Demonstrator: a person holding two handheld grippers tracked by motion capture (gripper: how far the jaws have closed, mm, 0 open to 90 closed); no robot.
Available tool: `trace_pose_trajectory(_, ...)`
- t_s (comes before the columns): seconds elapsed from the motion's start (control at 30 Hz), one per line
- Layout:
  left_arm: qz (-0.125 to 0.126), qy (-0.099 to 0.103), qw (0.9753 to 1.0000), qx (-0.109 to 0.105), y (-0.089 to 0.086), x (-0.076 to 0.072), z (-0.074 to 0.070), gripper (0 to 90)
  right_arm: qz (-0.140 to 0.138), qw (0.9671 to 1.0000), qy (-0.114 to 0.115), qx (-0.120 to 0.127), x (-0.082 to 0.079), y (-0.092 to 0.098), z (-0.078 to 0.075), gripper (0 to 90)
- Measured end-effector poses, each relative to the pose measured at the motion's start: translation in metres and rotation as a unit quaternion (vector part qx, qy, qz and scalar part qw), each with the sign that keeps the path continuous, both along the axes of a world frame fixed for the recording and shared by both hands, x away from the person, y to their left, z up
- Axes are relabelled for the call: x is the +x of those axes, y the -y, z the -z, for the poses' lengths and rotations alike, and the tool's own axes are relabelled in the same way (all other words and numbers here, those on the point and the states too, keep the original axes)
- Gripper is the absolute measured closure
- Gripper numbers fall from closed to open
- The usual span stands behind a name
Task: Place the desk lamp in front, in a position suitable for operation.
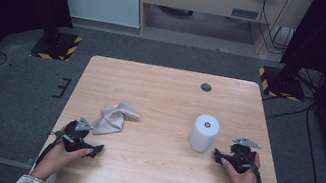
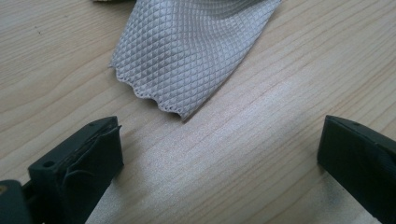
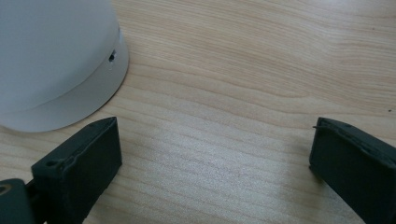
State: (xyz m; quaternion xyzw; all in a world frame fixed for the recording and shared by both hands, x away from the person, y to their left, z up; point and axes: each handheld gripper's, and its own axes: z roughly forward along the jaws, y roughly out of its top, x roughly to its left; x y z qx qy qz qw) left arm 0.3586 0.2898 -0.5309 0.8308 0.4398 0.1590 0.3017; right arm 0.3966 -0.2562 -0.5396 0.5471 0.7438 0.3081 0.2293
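A crumpled grey cloth [image 1: 114, 117] with a diamond weave lies left of the table's centre. Its scalloped edge [image 2: 154, 95] sits just ahead of my left gripper [image 2: 219, 154], which stands open on bare wood. From above, the left gripper [image 1: 90, 138] rests near the front left edge, held by a hand, just short of the cloth. A white cylinder [image 1: 204, 133] stands upright right of centre. Its base [image 3: 56, 98] fills the upper left of the right gripper view, beside the left jaw. My right gripper [image 3: 215, 149] is open and holds nothing; from above, the right gripper [image 1: 224, 154] lies close to the cylinder's right side.
The wooden table [image 1: 170, 98] has a small dark round spot [image 1: 206, 87] near its far edge. Grey carpet surrounds the table, with black stands with yellow-striped bases [image 1: 56, 44] at both far corners and cables [image 1: 299, 115] on the right.
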Motion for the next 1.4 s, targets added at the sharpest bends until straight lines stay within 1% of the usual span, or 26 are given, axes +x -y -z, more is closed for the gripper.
trace_pose_trajectory(0.1, 0.0, 0.0, 1.0, 0.0, 0.0, 0.0, 0.0, 0.0, 0.009, 1.0, -0.001, 0.001, -0.001, -0.002, 0.0, 2.3)
trace_pose_trajectory(0.4, 0.0, 0.0, 1.0, 0.0, 0.0, 0.0, 0.0, 0.0, 0.012, 0.9999, -0.001, 0.001, -0.001, -0.002, 0.0, 2.3)
trace_pose_trajectory(0.47, 0.0, 0.0, 1.0, 0.0, 0.0, 0.0, 0.0, 0.0, 0.009, 1.0, -0.001, 0.001, -0.002, -0.002, 0.0, 2.3)
trace_pose_trajectory(0.5, 0.0, 0.0, 1.0, 0.0, 0.0, 0.0, 0.0, 0.0, 0.005, 1.0, -0.004, -0.001, -0.002, -0.002, -0.001, 2.4)
trace_pose_trajectory(0.57, 0.0, 0.0, 1.0, 0.0, 0.0, 0.0, 0.0, 0.0, -0.004, 0.9999, -0.016, -0.004, -0.002, -0.003, -0.004, 7.2)
trace_pose_trajectory(0.6, 0.0, 0.0, 1.0, 0.0, 0.0, 0.0, 0.0, 0.0, -0.004, 0.9999, -0.016, -0.004, -0.002, -0.003, -0.004, 7.2)
trace_pose_trajectory(0.67, 0.002, 0.0, 1.0, 0.0, 0.0, 0.0, 0.0, 0.0, -0.022, 0.9997, -0.014, 0.001, -0.004, -0.005, -0.007, 7.2)
trace_pose_trajectory(0.7, 0.003, 0.001, 1.0, 0.0, 0.0, 0.0, 0.0, 0.0, -0.037, 0.9993, -0.004, 0.009, -0.007, -0.009, -0.012, 7.5)
trace_pose_trajectory(0.73, 0.003, 0.001, 1.0, 0.0, 0.0, 0.0, 0.0, 0.0, -0.041, 0.9991, -0.002, 0.01, -0.008, -0.01, -0.013, 7.4)
trace_pose_trajectory(0.8, 0.003, 0.001, 1.0, 0.0, 0.0, 0.0, 0.0, 0.0, -0.048, 0.9986, -0.002, 0.022, -0.011, -0.015, -0.017, 7.1)
trace_pose_trajectory(0.83, 0.003, 0.001, 1.0, 0.0, 0.0, 0.0, 0.0, 0.0, -0.048, 0.9986, -0.002, 0.022, -0.011, -0.015, -0.017, 7.1)
trace_pose_trajectory(0.87, 0.003, 0.0, 1.0, 0.0, 0.0, 0.0, 0.0, 0.0, -0.057, 0.9981, 0.0, 0.024, -0.013, -0.017, -0.019, 6.9)
trace_pose_trajectory(0.9, 0.003, 0.001, 1.0, 0.0, 0.0, 0.0, 0.0, 0.0, -0.075, 0.9968, 0.002, 0.027, -0.017, -0.022, -0.022, 6.9)
trace_pose_trajectory(0.93, 0.003, 0.001, 1.0, 0.0, 0.0, 0.0, 0.0, 0.0, -0.087, 0.9959, 0.008, 0.024, -0.019, -0.023, -0.024, 6.9)
trace_pose_trajectory(1.0, 0.003, 0.001, 1.0, 0.0, 0.0, 0.0, 0.0, 0.0, -0.091, 0.9954, 0.01, 0.028, -0.021, -0.025, -0.026, 6.9)
trace_pose_trajectory(1.03, 0.003, 0.001, 1.0, 0.0, 0.0, 0.0, 0.0, 0.0, -0.102, 0.994, 0.018, 0.036, -0.024, -0.03, -0.031, 6.8)
trace_pose_trajectory(1.1, 0.003, 0.001, 1.0, 0.0, 0.0, 0.0, 0.0, 0.0, -0.111, 0.9928, 0.022, 0.04, -0.026, -0.033, -0.034, 6.7)
trace_pose_trajectory(1.17, 0.003, 0.001, 1.0, 0.0, 0.0, 0.0, 0.0, 0.0, -0.122, 0.9914, 0.018, 0.045, -0.028, -0.036, -0.036, 6.4)
trace_pose_trajectory(1.2, 0.003, 0.001, 1.0, 0.0, 0.0, 0.0, 0.0, 0.0, -0.126, 0.9904, 0.016, 0.055, -0.029, -0.039, -0.038, 6.2)
trace_pose_trajectory(1.23, 0.003, 0.001, 1.0, 0.0, 0.0, 0.0, 0.0, 0.0, -0.126, 0.9904, 0.016, 0.055, -0.029, -0.039, -0.038, 6.2)
trace_pose_trajectory(1.27, 0.002, 0.0, 1.0, 0.0, 0.0, 0.0, 0.0, 0.0, -0.138, 0.9882, 0.024, 0.06, -0.032, -0.044, -0.044, 6.2)
trace_pose_trajectory(1.3, 0.003, 0.001, 1.0, -0.001, 0.0, 0.0, 0.0, 0.0, -0.137, 0.9883, 0.026, 0.061, -0.033, -0.047, -0.045, 6.2)
trace_pose_trajectory(1.37, 0.003, 0.001, 1.0, -0.001, 0.0, 0.0, 0.0, 0.0, -0.146, 0.9868, 0.033, 0.06, -0.033, -0.051, -0.049, 5.8)
trace_pose_trajectory(1.4, 0.003, 0.001, 1.0, -0.001, 0.0, 0.0, 0.0, 0.0, -0.145, 0.9868, 0.034, 0.062, -0.033, -0.053, -0.051, 5.8)
